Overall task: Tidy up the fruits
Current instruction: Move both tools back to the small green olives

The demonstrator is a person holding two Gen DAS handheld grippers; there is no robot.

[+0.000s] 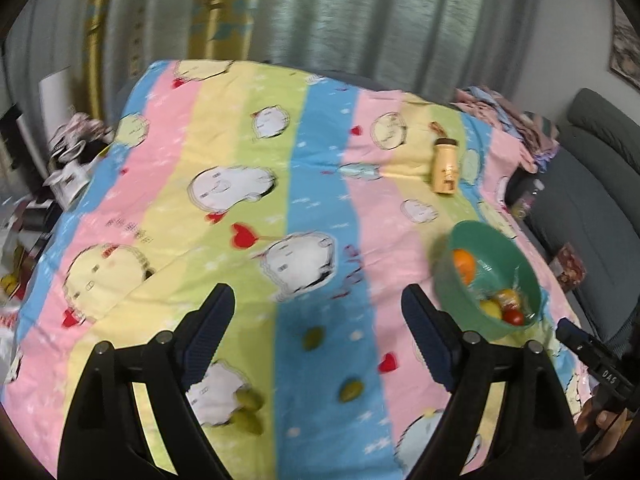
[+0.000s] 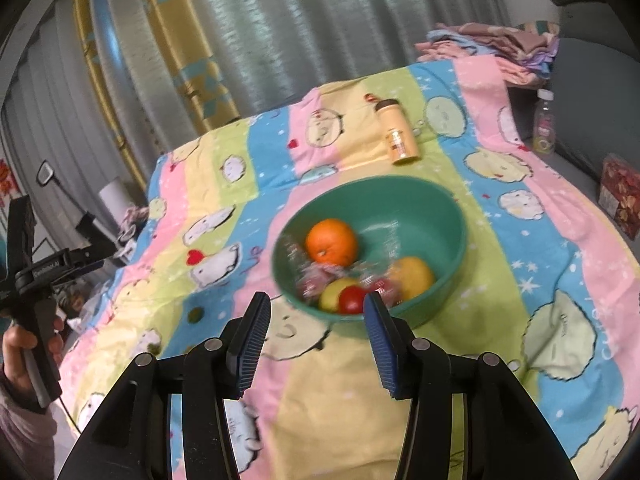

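Note:
A green bowl (image 2: 440,216) sits on the striped cloth and holds an orange (image 2: 331,241), a yellow fruit (image 2: 414,276), a red fruit (image 2: 353,300) and a yellow-green one (image 2: 334,292). It also shows in the left wrist view (image 1: 460,296). Several small green fruits lie loose on the cloth (image 1: 313,338) (image 1: 351,390) (image 1: 250,400) (image 1: 248,424). My left gripper (image 1: 320,344) is open and empty above them. My right gripper (image 2: 316,332) is open and empty just in front of the bowl.
A tan bottle (image 2: 398,132) lies on the cloth behind the bowl. A clear bottle (image 2: 544,122) and a red box (image 2: 620,196) stand off the right edge. Folded cloths (image 2: 500,48) lie at the back right. Clutter (image 1: 68,160) sits at the left.

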